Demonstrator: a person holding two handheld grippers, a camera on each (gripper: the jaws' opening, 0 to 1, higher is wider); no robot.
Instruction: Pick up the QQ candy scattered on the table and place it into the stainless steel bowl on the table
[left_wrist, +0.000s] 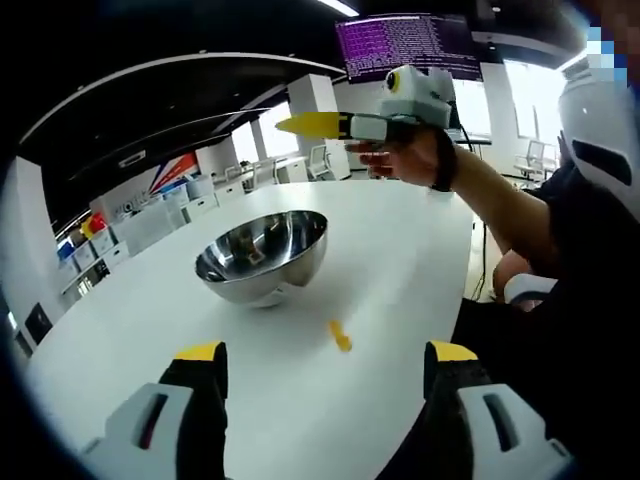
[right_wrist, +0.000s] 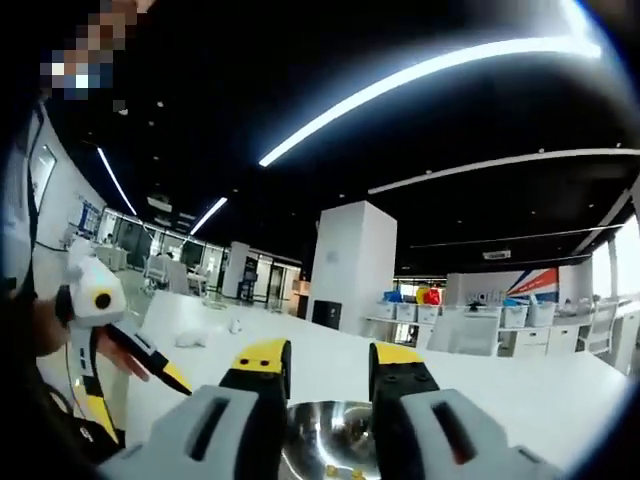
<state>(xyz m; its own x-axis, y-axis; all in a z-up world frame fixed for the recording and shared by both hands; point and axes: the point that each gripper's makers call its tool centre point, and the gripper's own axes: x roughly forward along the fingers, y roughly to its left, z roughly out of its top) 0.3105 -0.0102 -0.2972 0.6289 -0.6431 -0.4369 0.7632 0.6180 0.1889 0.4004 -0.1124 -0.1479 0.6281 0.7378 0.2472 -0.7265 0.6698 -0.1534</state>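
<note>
While my right gripper (right_wrist: 322, 360) hangs over the stainless steel bowl (left_wrist: 262, 258), one QQ candy (left_wrist: 341, 336) waits on the table (left_wrist: 400, 240)
My left gripper (left_wrist: 325, 362) gapes empty, aimed at the candy just beside the bowl; right jaws slightly parted, nothing visible between; next I lower left and pinch

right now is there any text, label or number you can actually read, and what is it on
None can be read.
Monitor above the far end of the table: purple rows of text, too small to read.
Banner on the far wall: lettering too blurred to read.
Stainless steel bowl and candy: no markings seen.
</note>
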